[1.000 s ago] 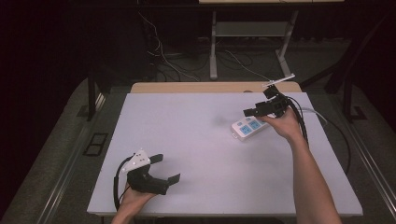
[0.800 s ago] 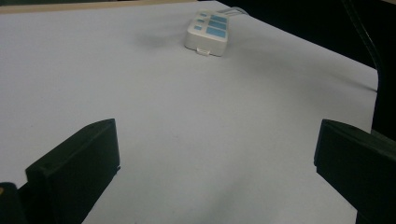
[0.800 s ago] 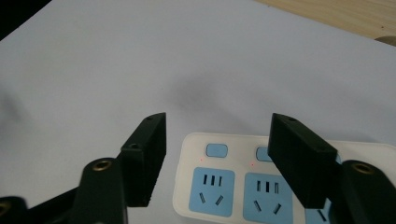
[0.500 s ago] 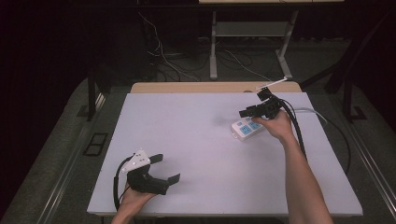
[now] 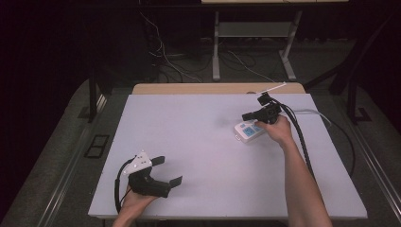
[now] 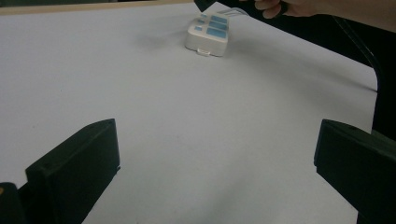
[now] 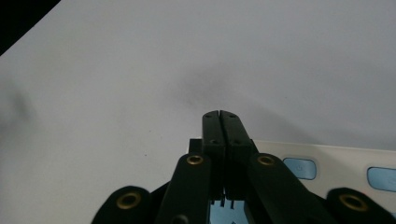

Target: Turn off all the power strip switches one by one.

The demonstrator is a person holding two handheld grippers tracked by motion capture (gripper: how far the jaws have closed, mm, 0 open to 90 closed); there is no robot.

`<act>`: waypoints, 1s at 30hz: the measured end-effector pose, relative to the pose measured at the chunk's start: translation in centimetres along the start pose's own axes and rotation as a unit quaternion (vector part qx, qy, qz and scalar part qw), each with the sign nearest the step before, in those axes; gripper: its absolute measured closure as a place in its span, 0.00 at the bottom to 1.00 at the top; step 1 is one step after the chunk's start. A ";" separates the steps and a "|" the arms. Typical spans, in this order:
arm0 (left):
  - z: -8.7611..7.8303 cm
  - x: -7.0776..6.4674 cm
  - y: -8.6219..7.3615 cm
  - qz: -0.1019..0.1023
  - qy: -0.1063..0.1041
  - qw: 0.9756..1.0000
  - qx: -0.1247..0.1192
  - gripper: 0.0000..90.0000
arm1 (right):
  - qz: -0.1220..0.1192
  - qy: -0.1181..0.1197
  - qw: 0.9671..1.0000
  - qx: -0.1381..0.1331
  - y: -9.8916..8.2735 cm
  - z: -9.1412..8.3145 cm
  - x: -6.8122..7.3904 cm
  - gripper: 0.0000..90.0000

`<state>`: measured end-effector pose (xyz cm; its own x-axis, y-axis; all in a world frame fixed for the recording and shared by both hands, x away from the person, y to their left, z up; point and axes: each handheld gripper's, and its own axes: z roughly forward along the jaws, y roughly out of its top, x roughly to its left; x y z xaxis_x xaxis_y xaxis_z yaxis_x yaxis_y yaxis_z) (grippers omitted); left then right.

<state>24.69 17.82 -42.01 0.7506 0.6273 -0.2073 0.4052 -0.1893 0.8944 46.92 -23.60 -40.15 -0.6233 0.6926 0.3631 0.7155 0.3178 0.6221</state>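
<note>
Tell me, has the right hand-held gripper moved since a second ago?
Yes. The right hand-held gripper has sunk toward the white remote lying on the table, and its jaws have just been closing with nothing between them.

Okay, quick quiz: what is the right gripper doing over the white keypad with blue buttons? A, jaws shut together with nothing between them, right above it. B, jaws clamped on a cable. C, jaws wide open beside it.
A: in the right gripper view the right gripper has its jaws pressed together, empty, above the keypad.

- The left hand-held gripper (image 5: 166,171) is built in black, topped by a grey three-cornered plate, with a black cable looped behind.
- Brass-coloured screws are seen on the right hand-held gripper (image 7: 220,115).
- No sleeves are worn; forearms are bare.
</note>
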 end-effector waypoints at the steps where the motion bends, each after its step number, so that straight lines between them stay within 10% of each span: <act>1: 0.0 0.0 0.0 0.001 0.000 1.000 0.000 0.00 | 0.001 0.001 1.000 0.000 -0.1 0.1 -0.1 1.00; 30: 0.0 0.2 0.0 -0.001 0.001 1.000 0.001 0.00 | 0.000 -0.011 1.000 0.012 -1.4 1.6 -0.7 1.00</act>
<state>24.82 17.95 -42.06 0.7486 0.6296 -0.2077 0.4071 -0.1892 0.8936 46.88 -23.50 -42.43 -0.6165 0.7067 0.3471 0.7230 0.3335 0.6050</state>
